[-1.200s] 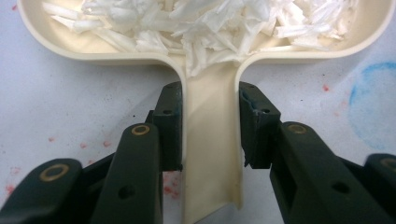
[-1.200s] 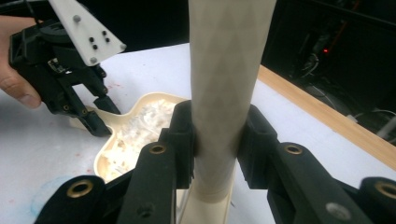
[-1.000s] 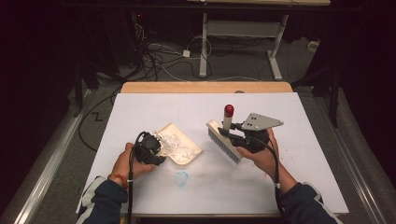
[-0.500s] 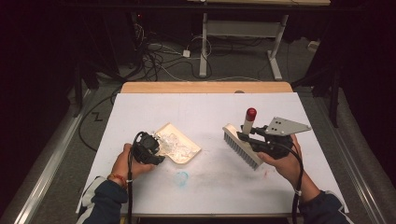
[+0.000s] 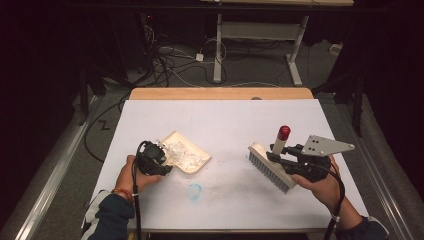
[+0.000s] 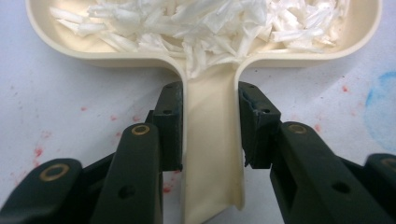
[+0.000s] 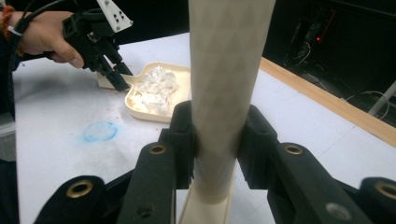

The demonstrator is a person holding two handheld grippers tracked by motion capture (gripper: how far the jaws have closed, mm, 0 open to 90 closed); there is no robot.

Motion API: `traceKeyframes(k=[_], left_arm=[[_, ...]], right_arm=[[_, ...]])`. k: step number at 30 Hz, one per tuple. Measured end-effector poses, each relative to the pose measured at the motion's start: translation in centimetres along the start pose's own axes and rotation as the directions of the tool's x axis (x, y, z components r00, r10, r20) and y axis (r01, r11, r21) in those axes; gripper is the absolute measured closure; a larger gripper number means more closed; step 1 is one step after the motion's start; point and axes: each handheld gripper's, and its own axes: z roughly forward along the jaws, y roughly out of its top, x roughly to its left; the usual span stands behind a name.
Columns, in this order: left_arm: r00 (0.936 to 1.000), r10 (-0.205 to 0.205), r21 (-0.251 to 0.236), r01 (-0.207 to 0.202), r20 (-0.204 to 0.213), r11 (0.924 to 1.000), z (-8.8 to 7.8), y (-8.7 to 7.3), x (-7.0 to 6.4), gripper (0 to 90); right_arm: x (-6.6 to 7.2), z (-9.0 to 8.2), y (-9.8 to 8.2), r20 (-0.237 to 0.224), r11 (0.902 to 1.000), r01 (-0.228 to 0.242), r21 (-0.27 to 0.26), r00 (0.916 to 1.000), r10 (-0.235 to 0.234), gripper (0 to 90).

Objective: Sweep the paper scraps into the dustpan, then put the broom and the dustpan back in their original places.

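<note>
Left gripper (image 6: 209,126): jaws clamped on the dustpan handle (image 6: 212,154), one pad on each side; seen too in the high view (image 5: 159,161) and from the right gripper view (image 7: 114,74)
Right gripper (image 7: 217,140): jaws closed on the brush handle (image 7: 223,84), which stands up between them; in the high view (image 5: 280,159) it sits at the table's right side, well apart from the left gripper
Left hand (image 5: 131,174): wrapped round the left gripper's body, low on the table (image 5: 225,120)
Right hand (image 5: 322,186): under the right gripper, grey plate (image 5: 325,145) above it
Dustpan (image 5: 186,153): cream; flat on the table just ahead of the left gripper; handle pointing back into the jaws
Shreds (image 6: 205,23): white paper bits heaped in the pan, beyond the left jaws; some spill into the handle's root
Brush (image 5: 270,166): held off the table, bristles down and slanted, to the left of the right gripper; red cap (image 5: 284,132) on top of its handle
Blue smudge (image 5: 194,190): on the table between the two grippers, nearer the left one
Red specks (image 6: 39,151): dotted on the table on both sides of the left jaws
</note>
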Motion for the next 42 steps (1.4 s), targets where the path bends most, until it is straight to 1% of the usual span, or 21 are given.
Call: traceKeyframes(k=[2,4,6,8,11,15,16,18,19,21,23,25,27,29,30,32,33,35,37,39,42], left_arm=[[0.9998,-0.019,-0.007,0.019,0.001,0.9998,-0.1,-0.2,0.3,63.3],[0.9991,-0.042,-0.015,0.042,0.002,0.999,-0.2,-0.5,0.6,63.3],[0.9979,-0.064,-0.02,0.064,-0.012,0.9978,-0.3,-0.8,0.9,63.2],[0.9962,-0.085,-0.026,0.085,-0.02,0.9961,-0.4,-1.1,1.2,63.2],[0.9913,-0.127,-0.044,0.126,-0.033,0.9911,-0.6,-1.6,1.8,63.2],[0.9843,-0.172,-0.065,0.169,-0.039,0.9834,-0.6,-1.9,2.5,63.1],[0.9832,-0.178,-0.064,0.175,-0.04,0.9824,-0.5,-1.9,2.7,63.1],[0.9799,-0.197,-0.079,0.194,-0.033,0.9779,-0.4,-2.0,3.0,62.9],[0.9787,-0.203,-0.079,0.2,-0.031,0.9766,-0.4,-2.0,3.2,62.8],[0.9767,-0.213,-0.079,0.21,-0.028,0.9746,-0.1,-2.0,3.3,62.7],[0.9765,-0.214,-0.081,0.211,-0.027,0.9741,-0.2,-2.0,3.3,62.5],[0.9745,-0.223,-0.086,0.22,-0.023,0.9716,-0.1,-2.1,3.3,61.7],[0.9771,-0.211,-0.083,0.208,-0.029,0.9746,-0.1,-2.1,3.0,61.2],[0.9801,-0.195,-0.075,0.192,-0.037,0.9785,-0.1,-2.1,2.6,59.8],[0.9789,-0.2,-0.079,0.197,-0.04,0.9773,-0.1,-2.1,2.3,58.7],[0.9793,-0.197,-0.078,0.193,-0.046,0.9781,-0.1,-2.1,1.9,55.8],[0.9784,-0.202,-0.08,0.198,-0.046,0.977,-0.1,-2.2,1.7,55.2],[0.9806,-0.189,-0.081,0.184,-0.053,0.9795,-0.1,-2.4,1.1,52.7],[0.9827,-0.182,-0.086,0.179,-0.035,0.9802,-0.2,-2.7,0.7,50.1],[0.9853,-0.17,-0.099,0.168,-0.014,0.9809,-0.4,-2.9,0.2,49.0],[0.9896,-0.143,-0.119,0.139,-0.018,0.9831,-0.7,-3.2,-0.7,46.5]], right_arm=[[0.1,-0.5,-0.1,-0.009,1.0,-0.002,-0.009,1.0,0.002,70.8],[0.1,-1.1,-0.2,-0.03,0.9999,-0.011,-0.01,0.9995,0.011,70.8],[0.1,-1.6,-0.3,-0.044,0.9996,-0.023,-0.016,0.9988,0.023,70.8],[0.0,-2.0,-0.5,-0.053,0.9997,-0.024,0.002,0.9983,0.024,70.8],[0.0,-2.3,-0.9,-0.076,0.9995,-0.027,0.02,0.9967,0.028,70.7],[0.0,-2.3,-1.2,-0.077,0.9985,-0.008,0.054,0.997,0.012,70.7],[0.0,-2.3,-1.3,-0.089,0.9985,-0.011,0.054,0.9959,0.016,70.7],[-0.2,-2.2,-1.4,-0.131,0.9983,-0.036,0.047,0.9905,0.042,70.7],[-0.1,-2.3,-1.4,-0.15,0.9985,-0.037,0.041,0.9878,0.042,70.7],[0.0,-2.3,-1.3,-0.159,0.9992,-0.02,0.036,0.987,0.025,70.7],[0.0,-2.1,-1.4,-0.176,0.9986,-0.029,0.044,0.9837,0.037,70.7],[-0.1,-2.0,-1.5,-0.213,0.9978,-0.037,0.054,0.976,0.048,70.7],[-0.1,-1.8,-1.6,-0.219,0.9974,-0.029,0.066,0.9748,0.043,70.7],[-0.1,-1.5,-1.8,-0.203,0.9951,-0.012,0.098,0.9786,0.032,70.6],[-0.1,-1.4,-1.9,-0.198,0.9934,-0.012,0.114,0.9796,0.035,70.6],[-0.3,-1.1,-2.2,-0.189,0.99,-0.015,0.14,0.9811,0.042,70.6],[-0.4,-1.0,-2.3,-0.183,0.9896,-0.015,0.143,0.9823,0.041,70.6],[-0.7,-0.8,-2.4,-0.169,0.9893,-0.01,0.145,0.9851,0.035,70.5],[-1.1,-0.8,-2.5,-0.157,0.9899,-0.003,0.142,0.9872,0.025,69.9],[-1.7,-0.7,-2.6,-0.136,0.9893,-0.015,0.145,0.9902,0.035,68.8],[-2.7,-0.6,-2.8,-0.102,0.9879,-0.031,0.152,0.9936,0.047,67.0]])
